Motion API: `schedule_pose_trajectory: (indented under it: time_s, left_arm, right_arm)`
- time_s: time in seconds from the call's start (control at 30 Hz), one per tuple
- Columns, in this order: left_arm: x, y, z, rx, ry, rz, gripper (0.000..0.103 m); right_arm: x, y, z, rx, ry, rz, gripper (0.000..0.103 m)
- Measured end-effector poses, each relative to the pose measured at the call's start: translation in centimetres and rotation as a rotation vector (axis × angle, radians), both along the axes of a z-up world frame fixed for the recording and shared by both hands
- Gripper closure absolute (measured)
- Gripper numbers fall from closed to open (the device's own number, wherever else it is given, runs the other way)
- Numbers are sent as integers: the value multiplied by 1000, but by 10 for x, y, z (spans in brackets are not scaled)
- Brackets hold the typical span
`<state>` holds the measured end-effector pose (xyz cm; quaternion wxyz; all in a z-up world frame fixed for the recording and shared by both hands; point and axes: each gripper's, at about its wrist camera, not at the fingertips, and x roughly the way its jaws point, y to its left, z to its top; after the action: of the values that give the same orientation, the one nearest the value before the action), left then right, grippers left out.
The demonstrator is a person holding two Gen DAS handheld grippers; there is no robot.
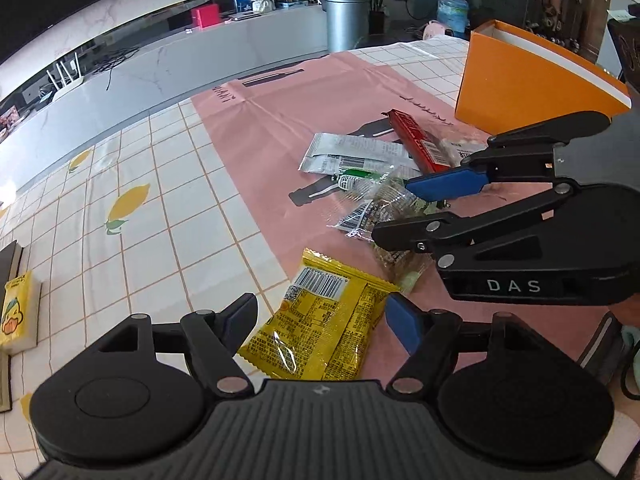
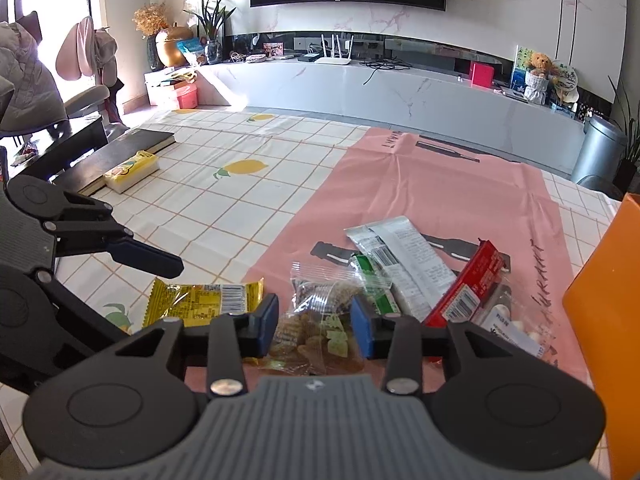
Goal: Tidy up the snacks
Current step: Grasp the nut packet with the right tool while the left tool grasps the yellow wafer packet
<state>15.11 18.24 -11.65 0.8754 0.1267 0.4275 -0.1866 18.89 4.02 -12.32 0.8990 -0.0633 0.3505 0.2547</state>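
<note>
My left gripper (image 1: 322,322) stands open, wide, over a yellow snack packet (image 1: 316,328) that lies flat on the table between its fingers without touching the pads. My right gripper (image 2: 314,328) is open over a clear bag of brownish snacks (image 2: 316,332), which lies between and below its blue pads. It comes into the left wrist view from the right, as the right gripper (image 1: 392,210) straddling that clear bag (image 1: 368,212). Behind lie a silver packet (image 2: 400,248), a green packet (image 2: 372,280) and a red bar (image 2: 468,284). An orange box (image 1: 532,84) stands at the right.
A pink printed sheet (image 1: 280,120) covers part of the lemon-patterned tablecloth (image 2: 240,200). A yellow tissue pack (image 2: 132,170) rests on a dark book (image 2: 132,144) at the far left edge. One finger (image 2: 148,258) of the left gripper reaches over the yellow packet (image 2: 200,300).
</note>
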Motion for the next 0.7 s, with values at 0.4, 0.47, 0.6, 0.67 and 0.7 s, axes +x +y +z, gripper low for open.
schedule_pose_trajectory:
  time_s: [0.4,0.47,0.6,0.67,0.7]
  left_arm:
    - [10,-2,-15,25,57,-16,16]
    - [10,-2,-15,17,63,3,16]
    - [6,-3,-14,-11,81,55,21]
    - [2,-7,-14,-17,90,77,22]
    - [0,-10,-14,-14,91,83,22]
  right_arm:
    - [-15,-19,0,-13,25,-16,75]
    - [-24,-26,1,-31,24,-24,76]
    - [-39,-44,2,-69,27,-59,76]
    - [-44,-52,3,-76,33,-74,75]
    - [-46,-56,3,-76,34,-79,74]
